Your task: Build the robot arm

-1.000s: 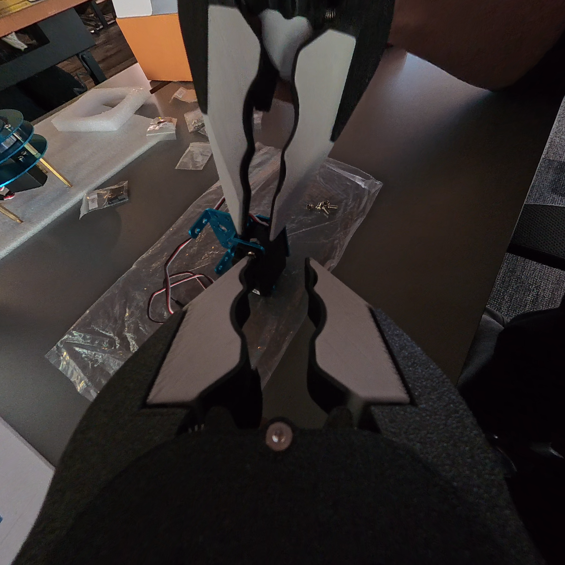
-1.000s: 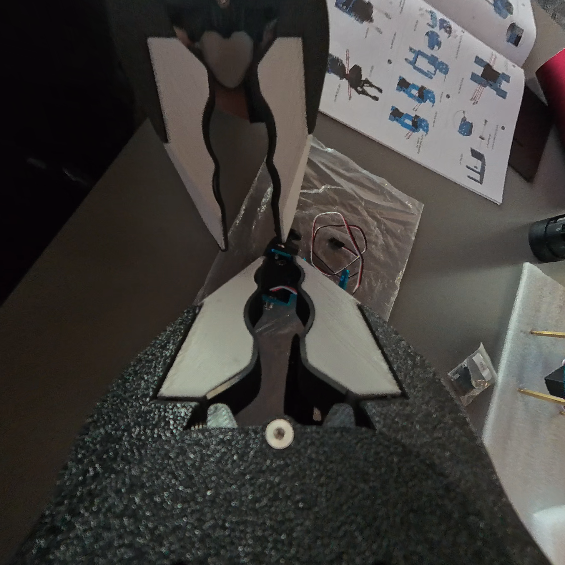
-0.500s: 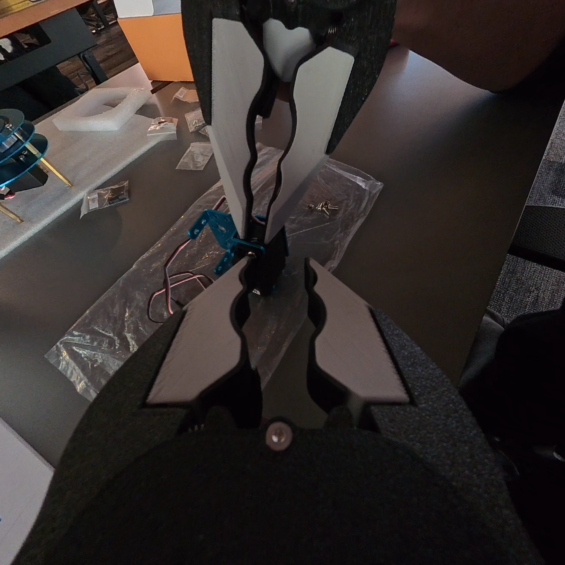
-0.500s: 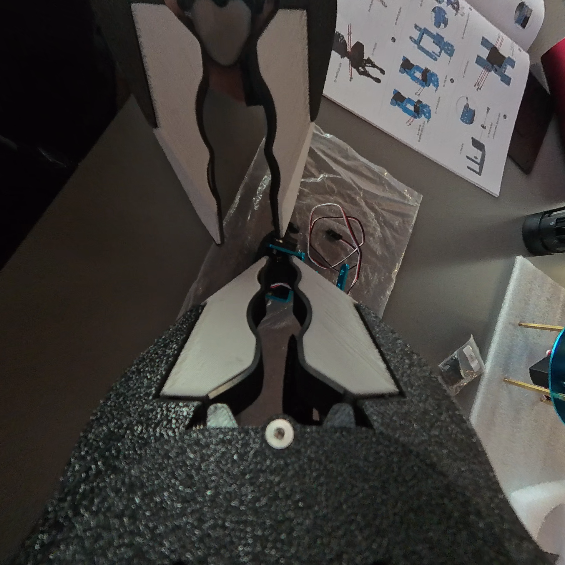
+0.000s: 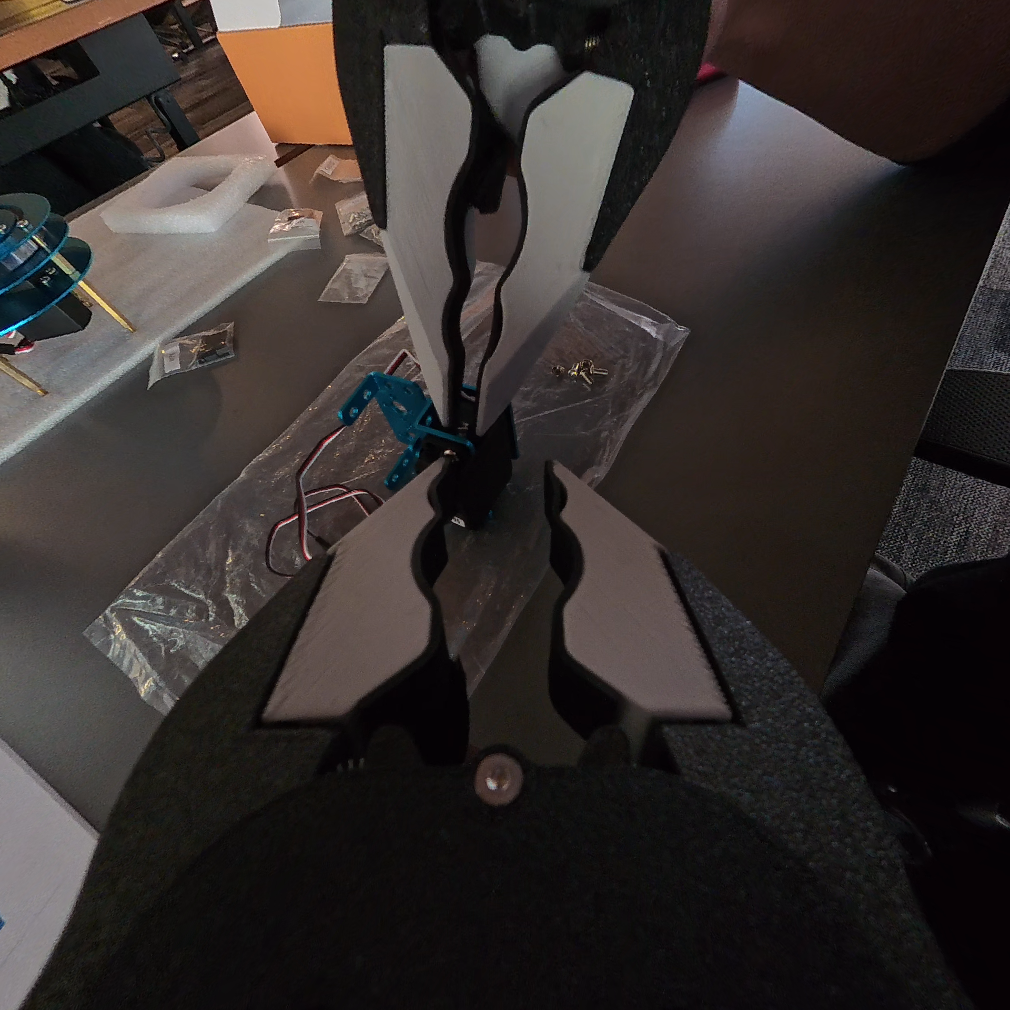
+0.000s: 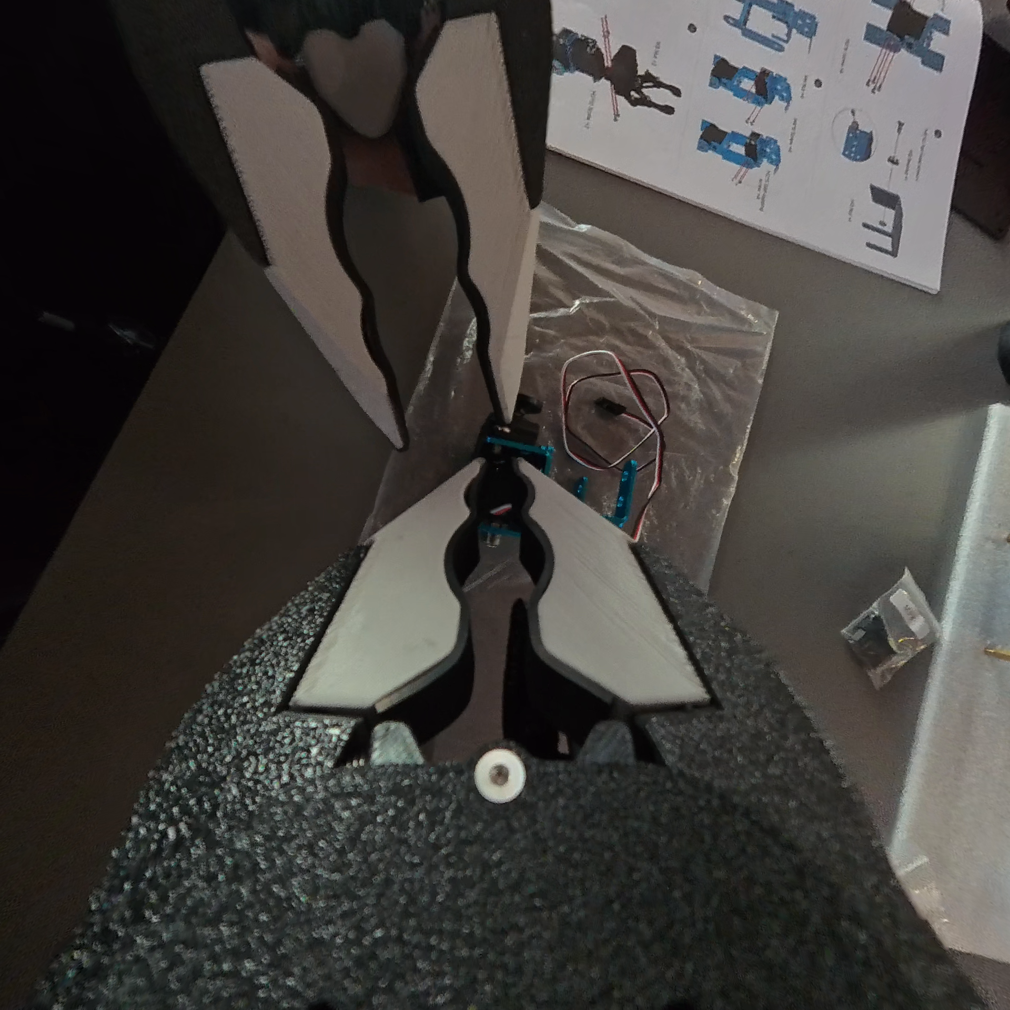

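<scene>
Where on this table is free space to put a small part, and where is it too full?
Free: the bare table between the plastic sheet and the table's right edge in the left wrist view; also the strip between sheet and white foam mat. Crowded: the sheet, with blue bracket, wires and screws.

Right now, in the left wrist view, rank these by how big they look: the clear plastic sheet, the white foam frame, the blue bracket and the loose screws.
1. clear plastic sheet
2. white foam frame, though it lies farther off, so true size is unsure
3. blue bracket
4. loose screws
</scene>
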